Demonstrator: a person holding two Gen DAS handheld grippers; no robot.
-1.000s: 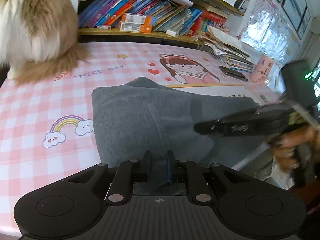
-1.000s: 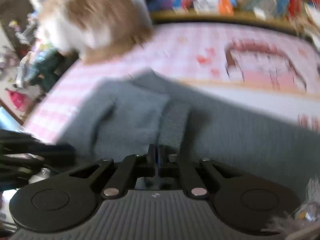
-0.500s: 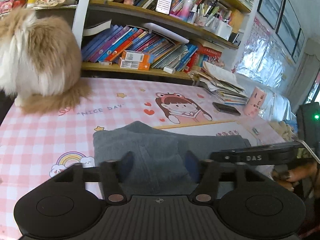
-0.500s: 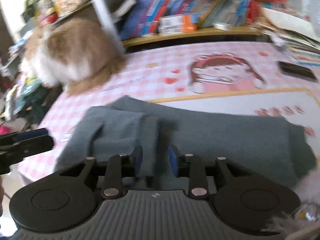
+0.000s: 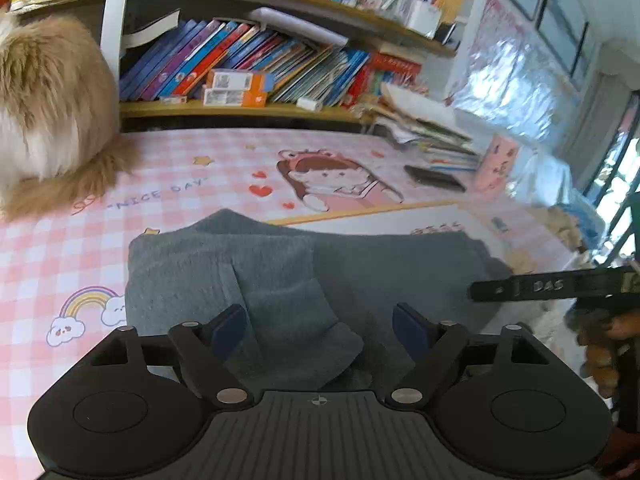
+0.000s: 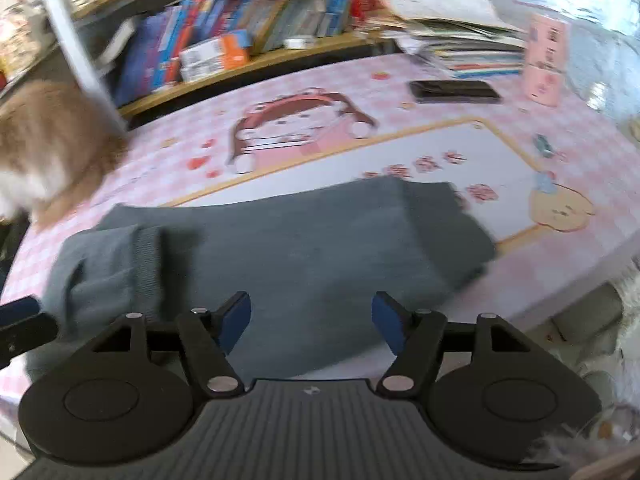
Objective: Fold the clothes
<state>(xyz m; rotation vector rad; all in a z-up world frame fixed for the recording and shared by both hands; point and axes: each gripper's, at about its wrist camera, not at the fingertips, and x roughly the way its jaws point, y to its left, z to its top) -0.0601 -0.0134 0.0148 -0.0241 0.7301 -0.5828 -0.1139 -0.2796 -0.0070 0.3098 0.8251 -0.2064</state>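
A grey knit garment [image 5: 304, 272] lies folded on the pink checked table mat [image 5: 56, 248], with a sleeve or flap [image 5: 288, 320] laid over its near part. My left gripper [image 5: 320, 326] is open and empty just above the garment's near edge. My right gripper [image 6: 310, 320] is open and empty over the garment [image 6: 304, 248] near its front edge. The right gripper's finger [image 5: 548, 286] shows at the right of the left wrist view. The ribbed cuff [image 6: 148, 264] lies at the garment's left end.
A fluffy tan and white cat [image 5: 48, 112] sits at the mat's far left. A bookshelf [image 5: 256, 72] runs behind the table. A black phone [image 6: 454, 91], a pink box [image 6: 546, 60] and stacked papers [image 6: 452, 36] are at the far right. The table's front edge [image 6: 560, 280] is near.
Both grippers were shut on the grey garment a second ago. Both have opened, let go of it and drawn back upward. The garment now lies flat on the mat.
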